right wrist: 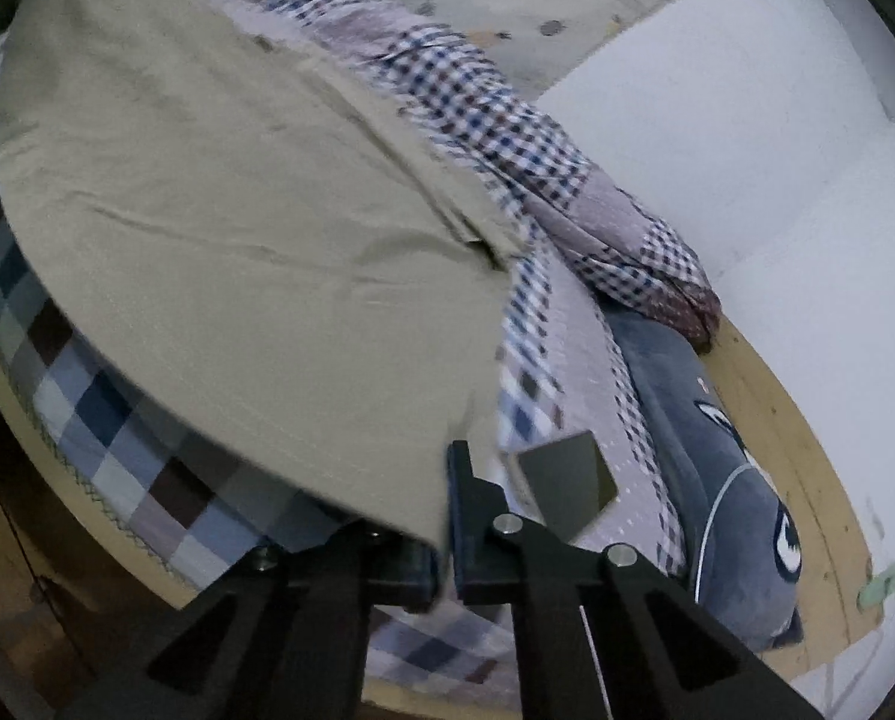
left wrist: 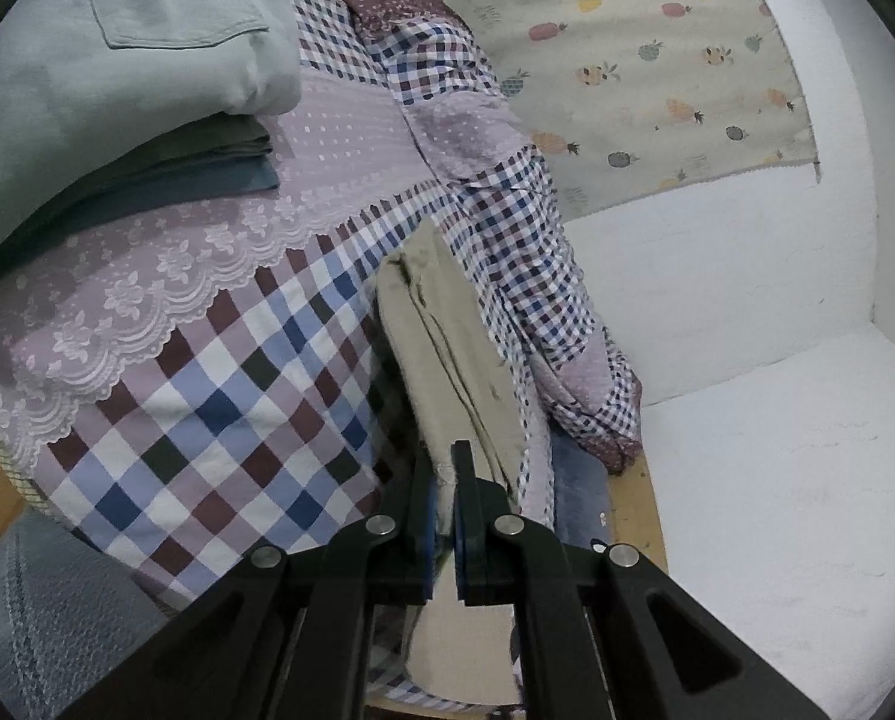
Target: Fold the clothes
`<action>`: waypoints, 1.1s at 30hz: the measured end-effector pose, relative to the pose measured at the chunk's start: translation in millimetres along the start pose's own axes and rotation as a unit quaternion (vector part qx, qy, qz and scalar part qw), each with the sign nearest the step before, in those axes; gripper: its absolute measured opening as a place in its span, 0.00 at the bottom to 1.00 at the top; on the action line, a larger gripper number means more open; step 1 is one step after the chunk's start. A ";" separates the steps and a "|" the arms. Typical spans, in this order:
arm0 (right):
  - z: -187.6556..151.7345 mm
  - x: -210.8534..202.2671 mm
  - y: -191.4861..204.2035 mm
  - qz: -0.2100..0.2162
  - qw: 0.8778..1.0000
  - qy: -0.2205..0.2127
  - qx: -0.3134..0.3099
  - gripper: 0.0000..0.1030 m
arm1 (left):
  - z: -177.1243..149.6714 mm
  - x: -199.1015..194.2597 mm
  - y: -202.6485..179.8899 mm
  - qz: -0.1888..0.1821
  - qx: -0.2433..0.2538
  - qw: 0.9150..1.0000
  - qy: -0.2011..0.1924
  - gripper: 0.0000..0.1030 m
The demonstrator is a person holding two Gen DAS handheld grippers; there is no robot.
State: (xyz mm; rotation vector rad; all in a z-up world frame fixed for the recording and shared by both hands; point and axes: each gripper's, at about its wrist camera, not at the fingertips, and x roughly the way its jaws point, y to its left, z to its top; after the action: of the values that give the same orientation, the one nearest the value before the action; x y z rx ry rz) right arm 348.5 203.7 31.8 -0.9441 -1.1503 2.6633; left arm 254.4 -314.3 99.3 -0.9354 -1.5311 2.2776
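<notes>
Both tools pinching the beige garment

My left tool [left wrist: 445, 516] and right tool [right wrist: 445, 546] are each clamped on a beige garment [right wrist: 225, 228] edge, lifted over the checked bedspread [left wrist: 207, 420].

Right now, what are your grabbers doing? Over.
Left gripper shut on beige garment. Right gripper shut on its hem. Folded stack sits aside; nothing blocking.

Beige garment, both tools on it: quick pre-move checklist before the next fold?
1. Left tool clamped on the beige cotton garment: ok, hem pinched between blue pads.
2. Right tool clamped on the garment: ok, cloth runs between its fingers.
3. Garment flat between tools: not ok, bunched edge-on in the left view.
4. Landing area on the checked patchwork bedspread: cannot tell, garment covers it.
5. Folded clothes stack clear of the path: ok.
</notes>
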 end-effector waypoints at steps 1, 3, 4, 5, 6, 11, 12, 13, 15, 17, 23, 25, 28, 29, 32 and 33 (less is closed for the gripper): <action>-0.2 -4.4 -8.9 -0.002 1.000 -0.002 0.009 0.01 | -0.9 -0.3 -0.6 0.002 0.003 1.000 0.001 0.02; -0.7 -14.4 -25.8 -0.008 1.000 -0.008 0.024 0.01 | -3.3 -0.6 -2.3 0.005 0.010 1.000 0.003 0.02; -0.5 -19.6 -33.0 -0.010 1.000 -0.012 0.027 0.01 | -4.5 -1.0 -3.5 0.005 0.012 1.000 0.002 0.02; 0.4 -25.8 -39.0 -0.012 0.999 -0.016 0.030 0.01 | -6.0 -1.3 -5.0 0.004 0.014 1.000 0.003 0.02; 1.4 -32.2 -44.8 -0.015 0.999 -0.021 0.032 0.00 | -7.9 -1.7 -7.1 0.002 0.017 1.000 0.003 0.02; 17.8 -65.9 -62.8 -0.019 0.998 -0.055 0.037 0.00 | -13.9 -6.8 -22.7 -0.008 0.027 1.000 0.006 0.02; 22.0 -71.6 -65.4 -0.020 0.997 -0.061 0.036 0.00 | -14.6 -8.7 -26.8 -0.011 0.030 0.999 0.007 0.02; 26.2 -77.0 -67.9 -0.022 0.997 -0.067 0.035 0.00 | -14.9 -10.8 -30.9 -0.014 0.033 0.999 0.006 0.02; 34.0 -88.7 -74.8 -0.027 0.996 -0.076 0.035 0.00 | -14.8 -17.5 -40.3 -0.023 0.039 0.999 0.003 0.02; 39.0 -97.0 -82.6 -0.033 0.995 -0.083 0.038 0.00 | -13.7 -25.7 -48.6 -0.033 0.043 0.999 -0.002 0.02; 42.8 -115.6 -108.6 -0.039 0.995 -0.083 0.049 0.00 | -12.2 -51.9 -66.9 -0.054 0.052 0.997 -0.014 0.02; 42.7 -120.8 -116.8 -0.039 0.995 -0.079 0.050 0.00 | -13.7 -60.5 -71.3 -0.060 0.054 0.997 -0.015 0.02; 43.5 -133.5 -127.1 -0.039 0.995 -0.079 0.052 0.00 | -19.0 -72.5 -77.3 -0.070 0.060 0.996 -0.013 0.02; 43.6 -138.7 -130.5 -0.042 0.994 -0.081 0.054 0.00 | -21.3 -77.0 -80.0 -0.074 0.064 0.995 -0.013 0.02; 44.6 -156.1 -141.8 -0.052 0.993 -0.090 0.062 0.00 | -27.7 -91.2 -89.2 -0.081 0.076 0.994 -0.015 0.02; 45.5 -161.9 -145.5 -0.055 0.992 -0.092 0.065 0.00 | -29.2 -97.0 -92.9 -0.085 0.081 0.993 -0.017 0.02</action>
State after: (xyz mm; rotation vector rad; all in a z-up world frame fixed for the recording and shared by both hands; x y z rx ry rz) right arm 430.4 228.2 237.2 -0.6071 -1.0123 2.7409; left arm 333.3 -304.5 211.5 -0.6993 -1.3587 2.2653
